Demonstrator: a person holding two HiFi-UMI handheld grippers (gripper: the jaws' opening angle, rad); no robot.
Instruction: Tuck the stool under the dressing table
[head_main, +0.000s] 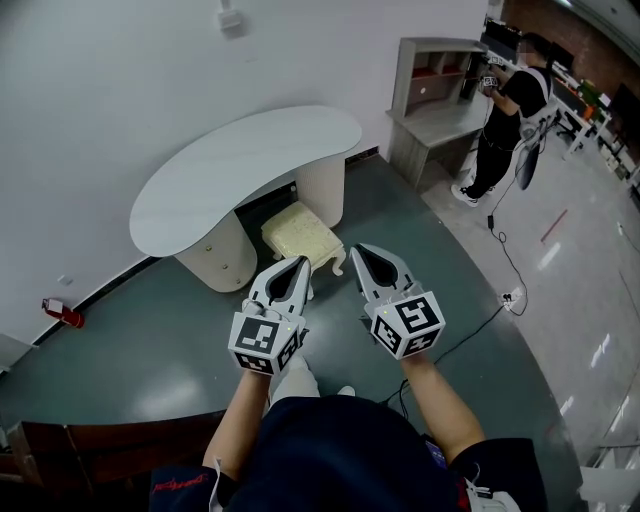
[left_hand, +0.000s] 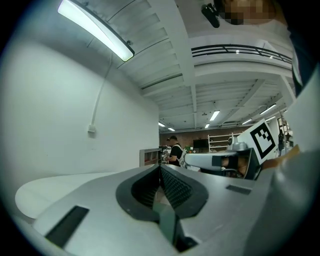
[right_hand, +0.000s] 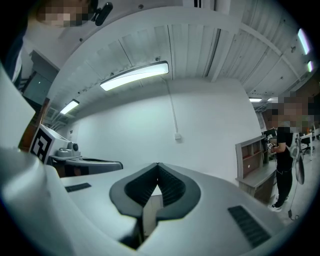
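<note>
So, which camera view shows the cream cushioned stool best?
The head view: the cream cushioned stool is seen from above, at the front of the white curved dressing table. Both gripper views face the wall and ceiling, with no stool visible.

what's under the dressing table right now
A cream cushioned stool sits between the two rounded pedestals of the dressing table. Only its back edge reaches under the top, and most of it is out on the floor. The top hides whatever is further back.

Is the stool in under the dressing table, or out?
Out: the stool stands in front of the dressing table, almost wholly uncovered by it.
</note>
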